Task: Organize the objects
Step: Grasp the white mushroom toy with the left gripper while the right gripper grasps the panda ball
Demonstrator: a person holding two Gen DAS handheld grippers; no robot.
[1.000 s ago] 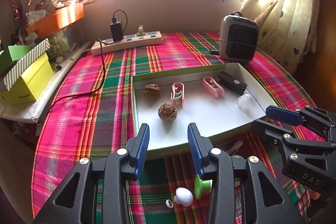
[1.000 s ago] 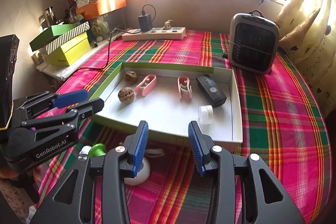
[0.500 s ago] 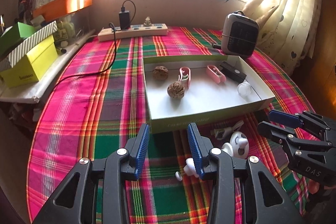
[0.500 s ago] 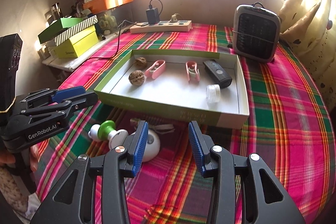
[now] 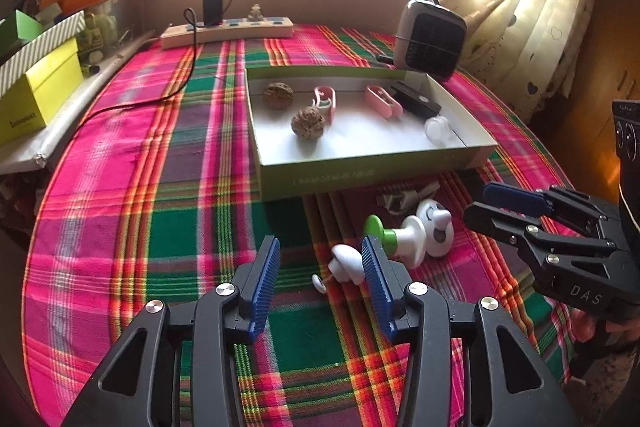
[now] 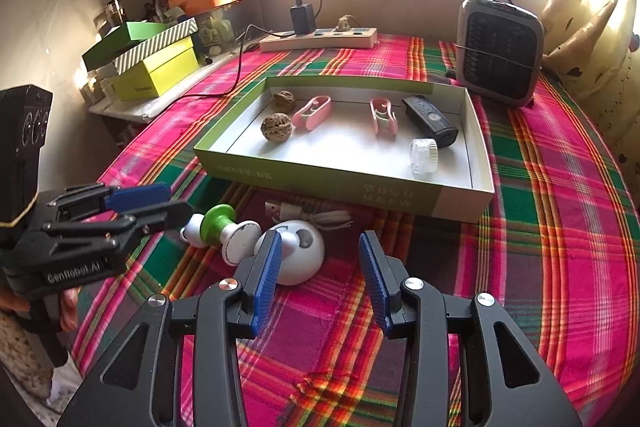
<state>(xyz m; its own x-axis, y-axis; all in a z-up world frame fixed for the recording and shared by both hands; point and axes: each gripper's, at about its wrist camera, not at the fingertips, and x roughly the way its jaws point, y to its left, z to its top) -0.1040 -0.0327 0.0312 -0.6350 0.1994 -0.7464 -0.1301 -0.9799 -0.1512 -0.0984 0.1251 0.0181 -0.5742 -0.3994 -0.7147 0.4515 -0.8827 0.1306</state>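
A pink, green and red plaid cloth covers your tabletop [image 5: 160, 195] under a bright window. Your left tool [image 5: 316, 267] tilts down toward the cloth, its blue-padded jaws opening and empty; the small white egg-shaped piece [image 5: 345, 264] lies just beyond its right pad. Beside that, the white stemmed toy with a green disc [image 5: 394, 235] lies on its side, long axis slanting toward the white dome-shaped gadget [image 6: 302, 251]. Your right tool [image 6: 320, 269] also pitches down, jaws apart on nothing, the dome near its left pad. Beyond sits the shallow green-walled cardboard tray [image 6: 344, 187].
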